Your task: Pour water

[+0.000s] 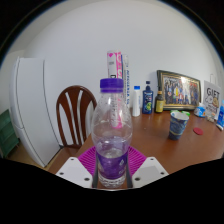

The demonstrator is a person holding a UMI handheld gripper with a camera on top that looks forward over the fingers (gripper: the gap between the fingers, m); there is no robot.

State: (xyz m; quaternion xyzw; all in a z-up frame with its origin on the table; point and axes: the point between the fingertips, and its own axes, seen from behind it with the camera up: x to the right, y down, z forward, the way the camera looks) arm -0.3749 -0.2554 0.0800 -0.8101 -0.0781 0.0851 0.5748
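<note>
Brown wooden tabletop (pixel 160 130) w/ a smooth, slightly glossy surface runs under a plain pale wall; a white door or cabinet panel (pixel 33 105) stands off to one side. Clear plastic water bottle (pixel 111 130) w/ a purple screw cap and purple label band sits upright between the gripper (pixel 111 165) fingers, both magenta pads (pixel 89 158) pressing its ribbed lower body, so the jaws are clenched on it. Bottle is transparent; water level can't be told for sure. White finger housings flank it at either side.

Just behind the bottle's cap: 1 tall pink-and-white carton (pixel 116 66), upright. Beyond the fingers, further along the table: 1 small white bottle (pixel 137 100), 1 dark blue bottle (pixel 148 97) w/ a label, 1 small dark jar (pixel 160 101), all standing near each other. Behind them leans 1 dark-framed picture (pixel 181 89). Nearer, 1 teal-green cup (pixel 178 124), contents not visible. At the far end, 1 white box w/ printed lettering (pixel 212 100).

1 dark wooden chair (pixel 74 112) w/ a curved, slatted back stands beside the table, between the bottle and the white panel.
</note>
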